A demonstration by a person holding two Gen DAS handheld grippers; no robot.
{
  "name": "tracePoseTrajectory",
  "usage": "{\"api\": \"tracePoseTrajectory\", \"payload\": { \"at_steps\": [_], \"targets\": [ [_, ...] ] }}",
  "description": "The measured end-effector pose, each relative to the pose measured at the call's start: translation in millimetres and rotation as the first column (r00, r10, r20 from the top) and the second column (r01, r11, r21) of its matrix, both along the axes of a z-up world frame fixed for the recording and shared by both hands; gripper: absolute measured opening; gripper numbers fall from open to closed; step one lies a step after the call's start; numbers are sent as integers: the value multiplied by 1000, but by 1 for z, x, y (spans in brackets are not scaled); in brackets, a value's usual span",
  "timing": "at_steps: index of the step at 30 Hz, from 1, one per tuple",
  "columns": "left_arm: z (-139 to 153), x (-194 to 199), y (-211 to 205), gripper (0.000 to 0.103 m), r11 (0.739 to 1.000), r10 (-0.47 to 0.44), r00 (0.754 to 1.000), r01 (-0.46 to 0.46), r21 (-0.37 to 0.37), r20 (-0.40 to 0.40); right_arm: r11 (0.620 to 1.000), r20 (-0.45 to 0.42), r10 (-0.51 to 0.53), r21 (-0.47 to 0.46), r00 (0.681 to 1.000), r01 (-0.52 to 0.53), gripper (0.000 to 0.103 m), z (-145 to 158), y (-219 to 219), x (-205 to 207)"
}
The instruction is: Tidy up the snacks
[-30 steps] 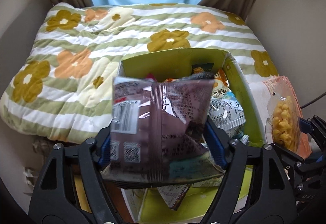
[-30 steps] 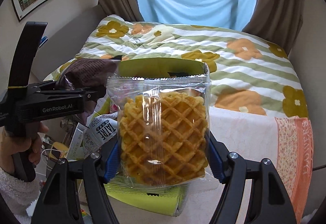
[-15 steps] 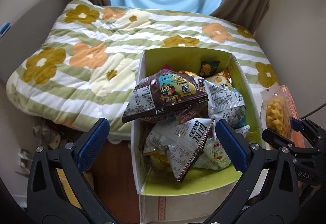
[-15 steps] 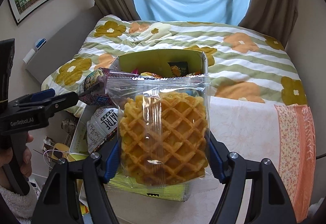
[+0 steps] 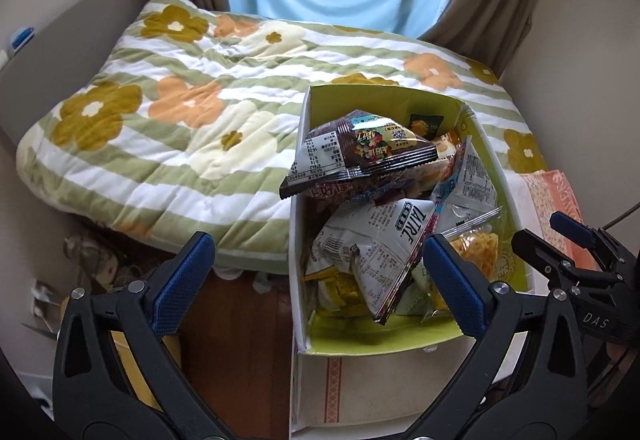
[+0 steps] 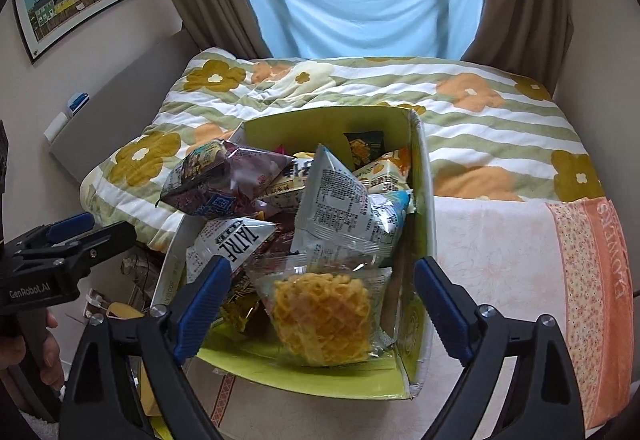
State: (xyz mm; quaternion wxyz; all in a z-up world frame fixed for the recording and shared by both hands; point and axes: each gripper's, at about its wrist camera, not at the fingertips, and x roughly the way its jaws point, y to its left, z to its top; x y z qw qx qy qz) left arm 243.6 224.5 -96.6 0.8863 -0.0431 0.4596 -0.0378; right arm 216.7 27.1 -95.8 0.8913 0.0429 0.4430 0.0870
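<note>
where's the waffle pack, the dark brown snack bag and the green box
waffle pack [image 6: 320, 316], right wrist view, on the waffle
dark brown snack bag [image 5: 360, 155], left wrist view, printed top face
green box [image 6: 320, 127], right wrist view, far inner wall

— What does the left gripper [image 5: 316, 282] hold?
— Nothing. Its blue pads [image 5: 182, 282] stand wide apart, above the near left corner of the green-lined box [image 5: 384, 346].
— And the box?
— Heaped with snack packets. A dark brown packet [image 5: 360, 155] lies on top, its corner jutting over the left wall. Below it sits a white packet [image 5: 372, 252], and a clear bag of yellow waffle snack [image 5: 478, 250] lies at the right side.
— Anything else?
— The right gripper [image 5: 580, 248] reaches in at the right edge, and a flowered quilt [image 5: 192, 119] spreads behind.
</note>
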Motion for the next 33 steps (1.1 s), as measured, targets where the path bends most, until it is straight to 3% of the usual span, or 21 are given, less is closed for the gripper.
{"api": "tracePoseTrajectory", "payload": {
  "at_steps": [5,12,21,26,33],
  "targets": [
    [13,-20,-7,103,1000,0,1000,0,8,26,999,34,-43,1,998,43,91,15,-13,-18],
    [59,-66,-37,103,999,-4,991,-3,53,134,999,150,-43,-11,988,45,91,59,-34,-49],
    [129,-157,-99,103,997,-18,947,-7,77,322,986,303,-62,-127,951,105,91,133,-90,-135],
    [137,-208,-124,103,996,-29,926,-3,85,377,973,338,-98,-164,936,161,91,148,-114,-187],
    [129,-260,-142,103,995,-30,909,-11,97,416,967,337,-132,-165,932,197,91,139,-128,-237]
  ]
}}
